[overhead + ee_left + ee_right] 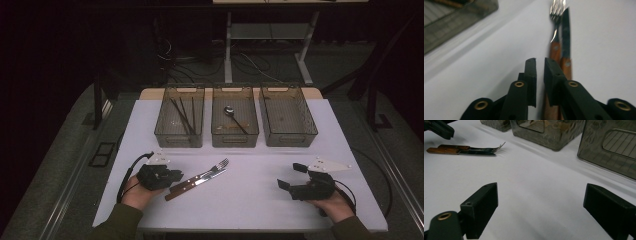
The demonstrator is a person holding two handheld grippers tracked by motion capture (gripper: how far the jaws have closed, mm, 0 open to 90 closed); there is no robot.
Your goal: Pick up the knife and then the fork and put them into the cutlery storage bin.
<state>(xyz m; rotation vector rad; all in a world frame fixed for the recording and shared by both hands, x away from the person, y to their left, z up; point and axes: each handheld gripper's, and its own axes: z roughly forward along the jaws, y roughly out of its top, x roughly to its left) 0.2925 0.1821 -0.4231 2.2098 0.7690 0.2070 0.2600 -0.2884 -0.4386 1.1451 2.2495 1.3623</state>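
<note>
A fork (212, 171) and a knife (186, 186), both with wooden handles, lie side by side on the white table (240, 200), pointing toward the back right. My left gripper (176, 175) rests just left of their handles, jaws nearly closed on nothing. In the left gripper view the fork (555, 47) and knife (566, 42) lie just right of the left gripper (540, 61). My right gripper (291, 176) stands wide open over bare table at the front right. From the right gripper (541, 195) the cutlery (461, 149) shows far left.
Three grey see-through bins stand in a row at the back. The left bin (178, 137) holds dark chopsticks (182, 115), the middle bin (235, 137) holds a spoon (230, 112), and the right bin (292, 137) looks bare. Table edges lie close behind both hands.
</note>
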